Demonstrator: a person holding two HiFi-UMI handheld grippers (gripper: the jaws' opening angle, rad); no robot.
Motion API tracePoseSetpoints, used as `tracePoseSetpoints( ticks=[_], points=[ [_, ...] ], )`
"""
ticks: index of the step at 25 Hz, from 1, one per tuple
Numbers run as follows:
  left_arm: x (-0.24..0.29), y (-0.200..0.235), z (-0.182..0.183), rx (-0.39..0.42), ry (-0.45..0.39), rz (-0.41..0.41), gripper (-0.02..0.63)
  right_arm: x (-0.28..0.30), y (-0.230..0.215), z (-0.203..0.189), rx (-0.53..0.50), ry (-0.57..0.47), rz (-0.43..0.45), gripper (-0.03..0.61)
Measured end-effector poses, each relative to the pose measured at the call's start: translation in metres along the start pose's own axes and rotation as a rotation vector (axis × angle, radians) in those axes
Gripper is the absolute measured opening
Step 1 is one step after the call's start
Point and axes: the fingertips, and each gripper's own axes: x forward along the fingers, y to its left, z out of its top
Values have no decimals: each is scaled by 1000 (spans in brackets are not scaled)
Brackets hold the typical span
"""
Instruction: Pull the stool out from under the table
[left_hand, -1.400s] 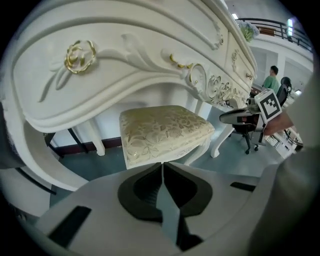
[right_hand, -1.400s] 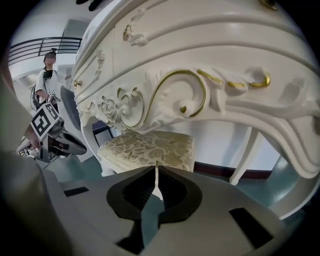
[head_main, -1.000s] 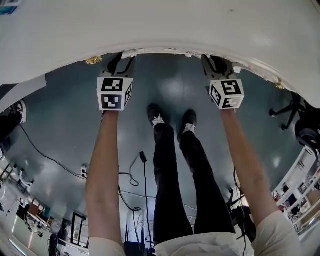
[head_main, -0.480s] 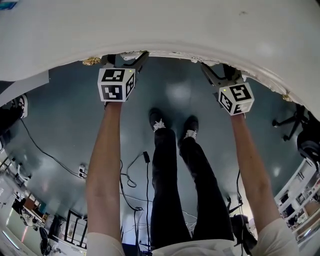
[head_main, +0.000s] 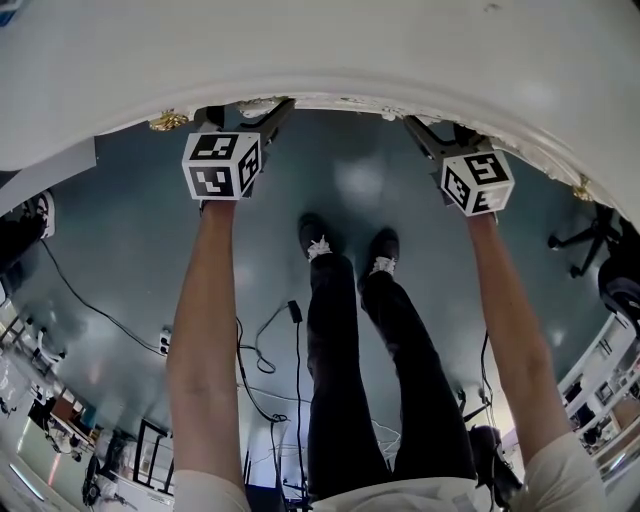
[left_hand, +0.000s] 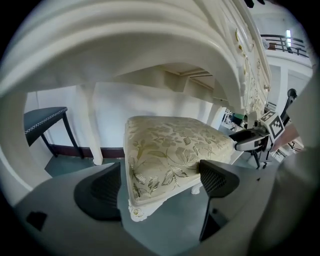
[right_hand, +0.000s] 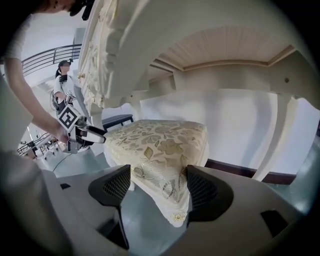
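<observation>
The stool (left_hand: 170, 150) has a cream, gold-leaf cushion and white carved legs, and it stands under the white table (head_main: 320, 50), which hides it in the head view. My left gripper (left_hand: 159, 187) straddles the stool's near left corner. Its jaws have just been opening, and its pads (left_hand: 100, 192) stand off the cushion. My right gripper (right_hand: 159, 192) straddles the other near corner of the stool (right_hand: 160, 145). Its jaws have also just been opening. In the head view, the left gripper (head_main: 240, 118) and right gripper (head_main: 438, 138) reach under the table edge.
The person's legs and shoes (head_main: 345, 250) stand between my arms on a grey floor. Cables (head_main: 265, 345) trail behind them. An office chair (head_main: 580, 225) is at the right. A dark side table (left_hand: 42, 120) and a white table leg (left_hand: 92, 125) are beyond the stool. Another person (right_hand: 65, 82) stands far off.
Both grippers' fingers have spread wider at the table edge. The left marker cube has shifted slightly left and toward the table. The right one has barely moved.
</observation>
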Motion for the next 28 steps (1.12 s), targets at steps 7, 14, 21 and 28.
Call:
tracePoseSetpoints(
  ticks=[7, 14, 21, 28],
  points=[
    [4, 4, -2, -26, 15, -60, 543, 3, -8, 1, 45, -5, -28, 348],
    [20, -16, 1, 34, 16, -81, 543, 6, -5, -2, 33, 21, -9, 350],
    [17, -13, 1, 23, 5, -76, 540, 8, -6, -2, 45, 51, -73, 347],
    [14, -12, -3, 13, 16, -53, 538, 6, -5, -1, 54, 51, -81, 345]
  ],
)
